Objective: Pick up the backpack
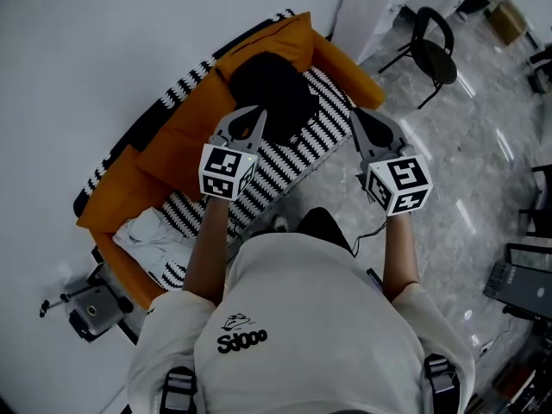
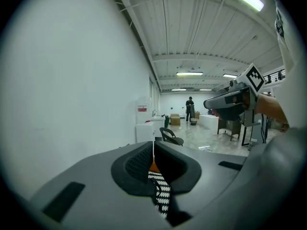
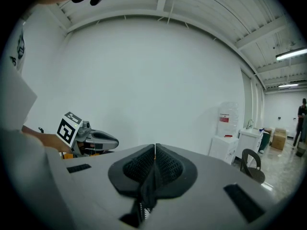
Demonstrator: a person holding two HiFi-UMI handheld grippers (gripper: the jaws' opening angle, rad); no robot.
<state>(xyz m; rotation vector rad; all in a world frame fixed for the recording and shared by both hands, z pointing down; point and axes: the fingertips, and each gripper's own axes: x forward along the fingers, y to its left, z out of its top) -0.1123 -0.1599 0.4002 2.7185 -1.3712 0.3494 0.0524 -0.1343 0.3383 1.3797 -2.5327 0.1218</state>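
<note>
A black backpack (image 1: 272,84) lies on a striped black-and-white cover over an orange sofa (image 1: 185,136) against the white wall. My left gripper (image 1: 256,115) hovers at the backpack's near edge, jaws shut with nothing in them. In the left gripper view its closed jaws (image 2: 153,150) leave only a slit of striped cover and orange below. My right gripper (image 1: 356,117) hangs to the right of the backpack, over the sofa's right end. Its jaws (image 3: 155,150) are also shut and empty. The backpack is hidden in both gripper views.
A white cloth (image 1: 155,235) lies crumpled on the sofa's left end. A black chair (image 1: 431,46) and a white cabinet (image 1: 371,7) stand beyond the sofa's right end. A grey device (image 1: 86,304) sits on the floor at left. A person (image 2: 190,108) stands far off.
</note>
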